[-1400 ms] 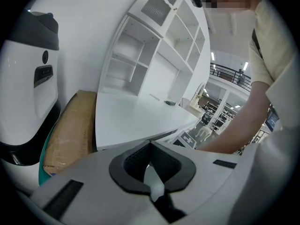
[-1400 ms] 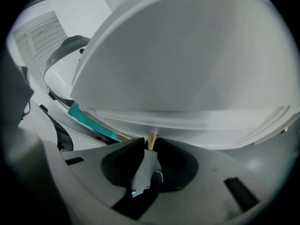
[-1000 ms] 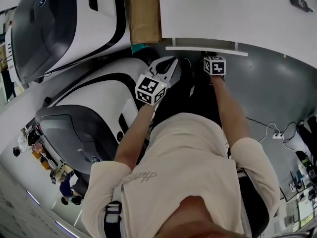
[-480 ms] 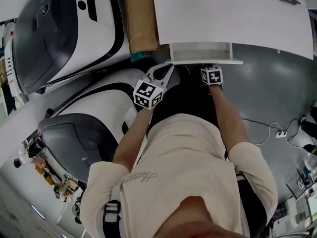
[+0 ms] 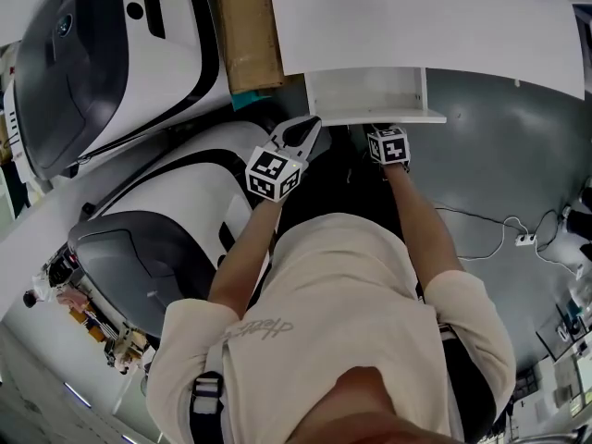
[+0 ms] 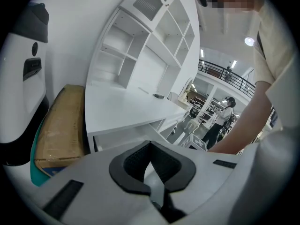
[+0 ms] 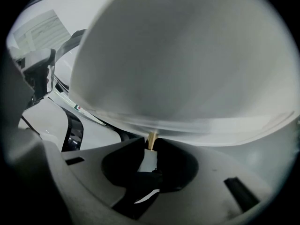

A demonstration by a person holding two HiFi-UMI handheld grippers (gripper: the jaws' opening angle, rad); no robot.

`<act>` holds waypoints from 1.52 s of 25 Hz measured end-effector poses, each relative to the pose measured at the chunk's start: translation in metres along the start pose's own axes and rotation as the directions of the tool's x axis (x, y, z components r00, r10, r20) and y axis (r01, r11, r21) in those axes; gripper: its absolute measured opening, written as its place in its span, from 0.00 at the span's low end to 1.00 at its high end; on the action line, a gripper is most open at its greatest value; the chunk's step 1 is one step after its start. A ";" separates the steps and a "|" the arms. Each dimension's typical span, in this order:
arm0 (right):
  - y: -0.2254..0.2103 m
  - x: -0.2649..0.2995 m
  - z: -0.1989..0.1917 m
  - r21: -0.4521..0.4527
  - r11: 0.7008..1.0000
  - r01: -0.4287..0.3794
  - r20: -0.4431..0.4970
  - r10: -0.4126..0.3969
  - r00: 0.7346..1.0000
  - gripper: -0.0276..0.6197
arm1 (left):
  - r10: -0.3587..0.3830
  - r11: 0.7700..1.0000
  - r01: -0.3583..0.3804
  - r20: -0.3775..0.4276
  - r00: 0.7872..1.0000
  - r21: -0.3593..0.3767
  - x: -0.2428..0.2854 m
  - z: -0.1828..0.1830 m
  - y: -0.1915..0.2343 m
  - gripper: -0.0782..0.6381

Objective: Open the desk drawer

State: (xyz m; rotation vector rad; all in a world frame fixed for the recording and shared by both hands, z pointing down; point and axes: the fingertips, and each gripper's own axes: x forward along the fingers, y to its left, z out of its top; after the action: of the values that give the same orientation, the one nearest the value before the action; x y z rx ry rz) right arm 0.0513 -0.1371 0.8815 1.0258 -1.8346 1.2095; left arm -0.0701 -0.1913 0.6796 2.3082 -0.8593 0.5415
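The white desk drawer [image 5: 365, 95] sticks out from under the white desk top [image 5: 416, 21], its inside bare; the left gripper view shows the drawer [image 6: 123, 138] below the desk top too. My right gripper [image 5: 386, 133] is at the drawer's front edge, under its marker cube. In the right gripper view the right gripper [image 7: 151, 150] is shut on a small brass drawer knob [image 7: 151, 140] beneath the white drawer front [image 7: 187, 78]. My left gripper [image 5: 311, 126] hangs just left of the drawer, shut and holding nothing, and its tips [image 6: 150, 146] meet.
Two large white-and-black rounded machines [image 5: 102, 54] [image 5: 176, 220] stand at the left. A cardboard box [image 5: 245, 30] lies between them and the desk. A cable with a power strip [image 5: 523, 240] runs over the grey floor at right. White shelving [image 6: 150, 46] rises behind the desk.
The drawer has slid out from under the desk toward me, drawn by the right gripper on its knob. The left gripper has drifted slightly, staying shut beside it.
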 end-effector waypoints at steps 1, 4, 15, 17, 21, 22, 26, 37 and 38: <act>0.001 0.000 -0.003 0.001 1.000 -0.005 0.002 0.004 1.000 0.17 | 0.000 1.000 0.000 -0.001 1.000 -0.003 0.001 -0.002 -0.003 0.11; 0.004 -0.001 -0.013 -0.001 1.000 -0.025 -0.006 0.025 1.000 0.17 | 0.008 1.000 -0.008 -0.003 1.000 -0.011 0.001 -0.008 -0.015 0.11; 0.006 -0.009 -0.033 0.008 0.999 -0.039 0.013 0.039 0.999 0.17 | 0.075 0.996 -0.074 0.022 0.997 -0.044 -0.018 -0.028 -0.050 0.11; 0.007 -0.010 -0.038 0.010 0.999 -0.038 0.014 0.038 0.999 0.17 | 0.088 0.995 -0.086 0.024 0.996 -0.052 -0.024 -0.036 -0.053 0.11; 0.010 -0.012 -0.046 0.006 0.999 -0.045 0.017 0.045 0.999 0.17 | 0.107 0.992 -0.106 0.025 0.994 -0.063 -0.032 -0.049 -0.060 0.11; 0.011 -0.012 -0.048 0.005 0.999 -0.047 0.017 0.047 0.999 0.17 | 0.111 0.992 -0.109 0.025 0.994 -0.064 -0.033 -0.051 -0.062 0.11; 0.014 -0.016 -0.060 0.007 0.999 -0.050 0.014 0.050 0.999 0.17 | 0.123 0.990 -0.121 0.035 0.992 -0.069 -0.041 -0.058 -0.074 0.11; 0.020 -0.020 -0.085 0.027 0.998 -0.059 0.016 0.059 0.998 0.17 | 0.171 0.983 -0.167 0.047 0.984 -0.073 -0.070 -0.079 -0.098 0.11; 0.021 -0.020 -0.088 0.033 0.998 -0.061 0.017 0.061 0.998 0.17 | 0.174 0.983 -0.170 0.046 0.984 -0.072 -0.073 -0.082 -0.100 0.11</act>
State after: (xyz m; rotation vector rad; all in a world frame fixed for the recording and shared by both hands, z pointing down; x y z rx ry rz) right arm 0.0523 -0.0446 0.8842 1.0073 -1.8758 1.2759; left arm -0.0652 -0.0445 0.6586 2.2078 -1.0930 0.5185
